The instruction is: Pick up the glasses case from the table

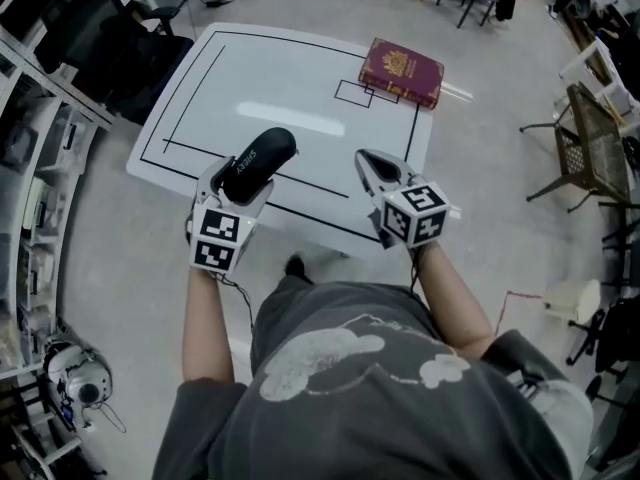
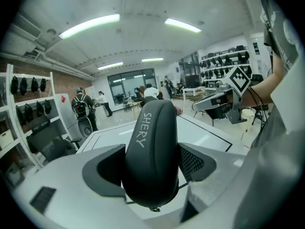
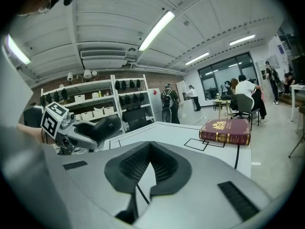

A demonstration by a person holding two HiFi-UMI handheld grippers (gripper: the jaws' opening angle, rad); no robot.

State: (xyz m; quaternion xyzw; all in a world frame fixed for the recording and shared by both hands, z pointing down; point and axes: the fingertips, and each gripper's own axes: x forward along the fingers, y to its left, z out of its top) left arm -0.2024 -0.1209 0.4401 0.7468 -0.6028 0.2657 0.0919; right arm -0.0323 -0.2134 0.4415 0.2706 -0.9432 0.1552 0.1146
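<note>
The black glasses case (image 1: pixel 258 163) marked "SHERY" is up off the white table (image 1: pixel 300 68), held in my left gripper (image 1: pixel 240 180). In the left gripper view the case (image 2: pixel 152 151) fills the space between the two fingers (image 2: pixel 198 163), which press on its sides; its far end sticks out past them. My right gripper (image 1: pixel 366 160) hovers over the table's near edge to the right of the case, jaws together with nothing between them (image 3: pixel 150 147). In the right gripper view the held case (image 3: pixel 97 128) is at the left.
A dark red book (image 1: pixel 402 71) lies at the table's far right corner, on a small black outlined box. Black lines mark the tabletop. Shelving (image 1: pixel 40 168) stands at the left, a chair (image 1: pixel 585 138) at the right. People are in the room's background.
</note>
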